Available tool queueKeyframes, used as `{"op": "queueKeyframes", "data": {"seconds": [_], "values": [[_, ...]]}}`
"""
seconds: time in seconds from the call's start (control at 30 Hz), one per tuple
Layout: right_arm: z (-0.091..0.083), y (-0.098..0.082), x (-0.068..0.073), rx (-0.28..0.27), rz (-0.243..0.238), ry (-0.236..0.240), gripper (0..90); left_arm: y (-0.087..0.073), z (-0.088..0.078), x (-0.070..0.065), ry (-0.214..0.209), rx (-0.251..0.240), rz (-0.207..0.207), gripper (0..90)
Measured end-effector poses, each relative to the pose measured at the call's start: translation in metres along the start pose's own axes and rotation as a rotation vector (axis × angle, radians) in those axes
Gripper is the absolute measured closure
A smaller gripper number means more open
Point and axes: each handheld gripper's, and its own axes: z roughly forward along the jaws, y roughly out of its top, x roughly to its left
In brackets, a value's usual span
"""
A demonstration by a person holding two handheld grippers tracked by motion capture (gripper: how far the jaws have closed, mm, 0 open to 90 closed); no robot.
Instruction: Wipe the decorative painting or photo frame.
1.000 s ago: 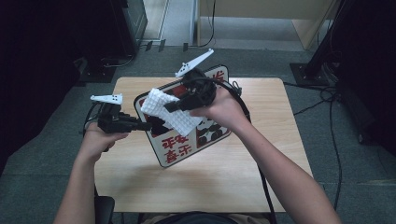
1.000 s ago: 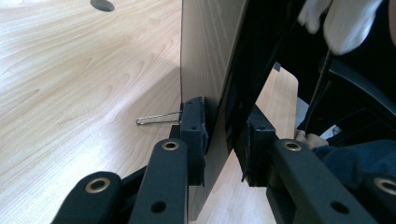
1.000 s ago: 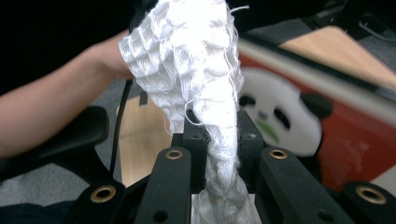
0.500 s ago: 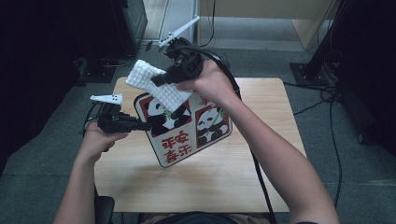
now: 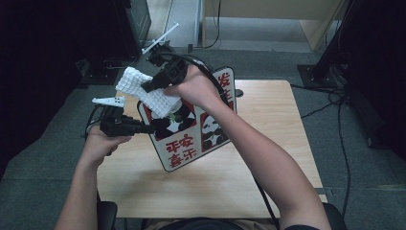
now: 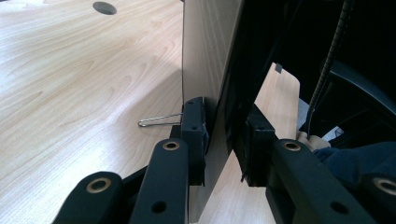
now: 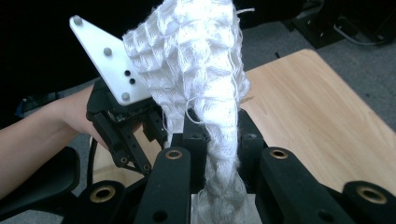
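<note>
The counter point(image 5: 268, 187) is seen from above and forward in the high view, at some distance. The left gripper view is set close behind its tongs point(image 6: 224, 140), low over the same counter. The right gripper view is raised, facing down toward the counter and the left tongs point(image 7: 121, 121).

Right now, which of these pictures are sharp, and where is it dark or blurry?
High view: soft overall, table lit, black surroundings. Left gripper view: jaws and panda board edge crisp, right side dark. Right gripper view: white cloth sharp, background dim.
</note>
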Motion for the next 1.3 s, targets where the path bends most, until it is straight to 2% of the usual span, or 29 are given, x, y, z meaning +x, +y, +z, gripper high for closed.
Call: {"op": "queueKeyframes", "data": {"seconds": [0.23,0.53,0.67,0.83,0.97,1.1,1.3], "values": [[0.005,-0.005,-0.002,0.017,0.014,0.012,79.8,0.0,0.0,0.0,0.002,0.0,0.007,75.3],[0.005,-0.008,-0.004,0.019,-0.004,0.016,79.8,-0.001,0.0,0.0,0.004,0.002,0.0,75.6],[0.003,-0.009,-0.007,0.025,0.016,0.018,79.8,-0.001,0.0,0.0,0.001,0.003,-0.001,75.8],[-0.001,-0.011,-0.013,0.024,0.017,0.017,79.8,-0.001,-0.001,0.0,0.0,0.007,0.0,75.8],[-0.004,-0.013,-0.016,0.027,0.038,0.014,79.8,-0.001,-0.001,0.001,-0.006,0.007,-0.013,75.7],[-0.005,-0.014,-0.018,0.024,0.032,0.012,79.8,-0.002,-0.001,0.001,-0.008,0.008,-0.015,75.5],[-0.009,-0.016,-0.021,0.027,0.05,0.01,79.8,-0.002,-0.001,0.001,-0.009,0.009,-0.013,75.6]]}}
